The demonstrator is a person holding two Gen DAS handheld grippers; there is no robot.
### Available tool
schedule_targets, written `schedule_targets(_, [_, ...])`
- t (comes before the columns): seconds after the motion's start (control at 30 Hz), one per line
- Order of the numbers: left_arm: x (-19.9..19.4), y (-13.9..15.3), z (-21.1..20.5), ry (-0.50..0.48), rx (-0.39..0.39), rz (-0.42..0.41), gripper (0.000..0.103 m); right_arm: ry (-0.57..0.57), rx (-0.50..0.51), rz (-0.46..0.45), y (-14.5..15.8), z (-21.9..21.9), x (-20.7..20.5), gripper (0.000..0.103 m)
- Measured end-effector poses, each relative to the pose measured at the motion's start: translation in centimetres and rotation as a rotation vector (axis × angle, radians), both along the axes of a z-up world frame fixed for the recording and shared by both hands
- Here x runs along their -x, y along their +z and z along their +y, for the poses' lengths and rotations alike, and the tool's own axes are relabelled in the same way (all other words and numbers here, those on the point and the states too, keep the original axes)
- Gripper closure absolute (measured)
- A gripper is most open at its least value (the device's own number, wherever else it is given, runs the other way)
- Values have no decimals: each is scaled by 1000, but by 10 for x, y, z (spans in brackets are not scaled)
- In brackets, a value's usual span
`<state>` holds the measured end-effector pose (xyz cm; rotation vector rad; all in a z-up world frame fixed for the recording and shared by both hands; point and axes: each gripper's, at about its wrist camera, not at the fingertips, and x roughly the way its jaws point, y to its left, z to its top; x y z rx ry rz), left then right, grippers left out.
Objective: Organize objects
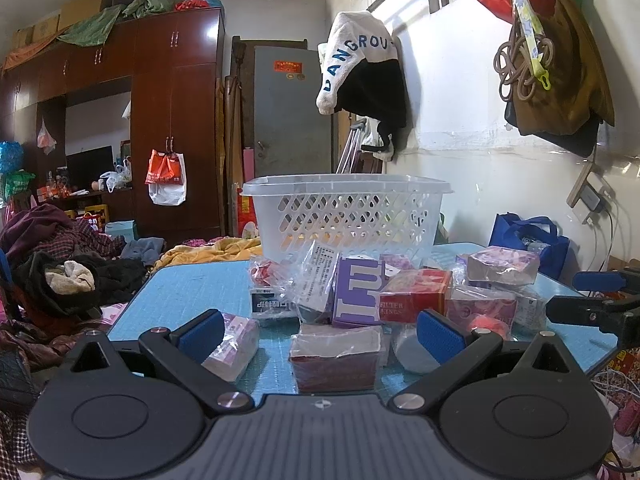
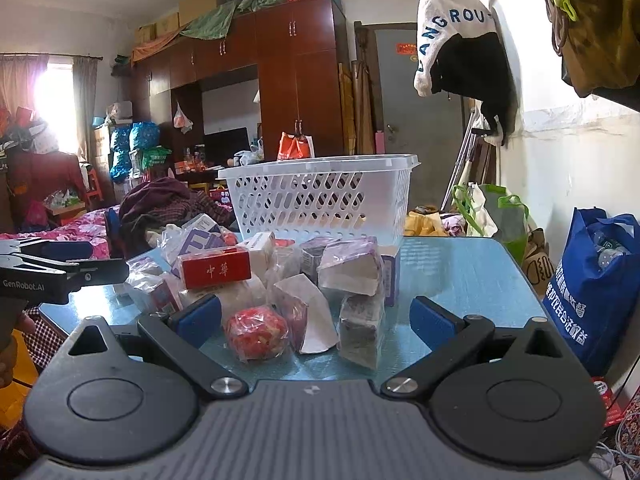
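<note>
white basket (image 1: 348, 216) behind the wrapped boxes (image 1: 414, 296) — contents unclear; both grippers (image 1: 322, 334) (image 2: 316, 320) spread wide, holding nothing.

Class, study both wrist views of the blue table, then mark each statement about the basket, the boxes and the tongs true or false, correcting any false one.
1. The white basket stands behind the pile of wrapped boxes. True.
2. The left tongs grip the red box. False: they are open and hold nothing.
3. The red ball lies in front of the right tongs. True.
4. The table top is red. False: it is blue.
5. The right tongs are shut. False: they are open.
</note>
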<state>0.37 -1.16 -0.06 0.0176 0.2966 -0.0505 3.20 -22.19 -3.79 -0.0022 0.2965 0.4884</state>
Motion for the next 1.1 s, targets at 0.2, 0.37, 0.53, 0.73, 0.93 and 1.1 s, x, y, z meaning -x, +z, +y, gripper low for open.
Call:
schedule_targets(0.2, [1,6,22,49,30,-25,0,-17,-10,4,0,-4,-3,0])
schedule_targets(0.37, [1,10,37,92,35,-43,0,-24,-7,1,-1,-5,-6,0])
schedule_targets(0.53, [0,9,31,53,49,-42,1,-26,-15,3,0,-6,-11,5])
schedule_targets(0.73, [-19,7,-13,-76,4,-42,1,-53,7,-30,8,-3,-17,10])
schedule_targets(0.93, [-48,-2,-37,-116,6,13,8,-44,-4,-24,11,-4,-24,11])
schedule_targets(1.1, [-59,-13,-45,-122,-7,46,16,-54,10,-9,8,0,-35,12])
